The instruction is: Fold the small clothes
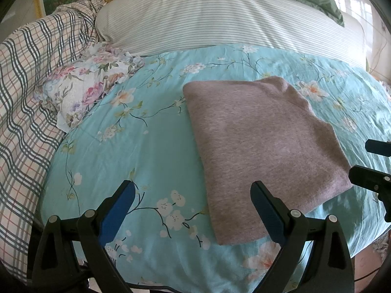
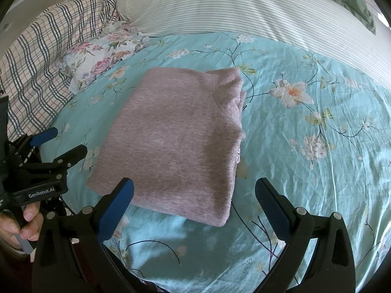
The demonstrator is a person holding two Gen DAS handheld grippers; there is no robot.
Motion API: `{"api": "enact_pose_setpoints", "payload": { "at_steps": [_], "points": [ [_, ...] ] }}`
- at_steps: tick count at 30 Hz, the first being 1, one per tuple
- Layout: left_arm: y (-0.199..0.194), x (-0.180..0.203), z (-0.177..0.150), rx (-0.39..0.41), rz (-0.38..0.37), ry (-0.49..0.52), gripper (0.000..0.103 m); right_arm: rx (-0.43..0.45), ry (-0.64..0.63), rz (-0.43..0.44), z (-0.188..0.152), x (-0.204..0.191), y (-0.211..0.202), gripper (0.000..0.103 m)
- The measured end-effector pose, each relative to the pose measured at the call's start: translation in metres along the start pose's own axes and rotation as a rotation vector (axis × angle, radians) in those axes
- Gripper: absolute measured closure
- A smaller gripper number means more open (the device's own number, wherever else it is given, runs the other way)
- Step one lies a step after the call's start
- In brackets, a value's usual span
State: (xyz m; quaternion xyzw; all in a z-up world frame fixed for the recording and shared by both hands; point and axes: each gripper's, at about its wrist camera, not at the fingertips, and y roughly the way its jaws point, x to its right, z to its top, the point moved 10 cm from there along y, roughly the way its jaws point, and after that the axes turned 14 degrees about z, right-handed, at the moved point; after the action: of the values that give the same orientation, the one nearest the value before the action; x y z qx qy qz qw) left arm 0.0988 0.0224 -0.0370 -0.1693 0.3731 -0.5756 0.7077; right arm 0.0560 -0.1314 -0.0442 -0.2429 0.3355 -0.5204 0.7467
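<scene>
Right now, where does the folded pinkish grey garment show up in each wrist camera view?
Left wrist view: the folded garment lies right of centre on the turquoise floral sheet, its near corner by the left gripper.
Right wrist view: the folded garment lies centre-left, just ahead of the right gripper.
Shared landmark: the floral pillow, up and left of the garment in both.

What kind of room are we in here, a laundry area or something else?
Most likely a bedroom. The folded pinkish-grey garment lies on a bed spread with a turquoise floral sheet, with a long striped pillow and a rumpled plaid blanket behind and to the left.
</scene>
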Motion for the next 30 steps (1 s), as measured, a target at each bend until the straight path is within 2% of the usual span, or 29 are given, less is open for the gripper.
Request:
{"api": "enact_pose_setpoints", "payload": {
  "at_steps": [30],
  "points": [
    [-0.0012,-0.0003,0.0002,0.001,0.005,-0.004,0.007,-0.003,-0.002,-0.001,-0.0008,-0.0054,0.0010,0.003]
  ]
}}
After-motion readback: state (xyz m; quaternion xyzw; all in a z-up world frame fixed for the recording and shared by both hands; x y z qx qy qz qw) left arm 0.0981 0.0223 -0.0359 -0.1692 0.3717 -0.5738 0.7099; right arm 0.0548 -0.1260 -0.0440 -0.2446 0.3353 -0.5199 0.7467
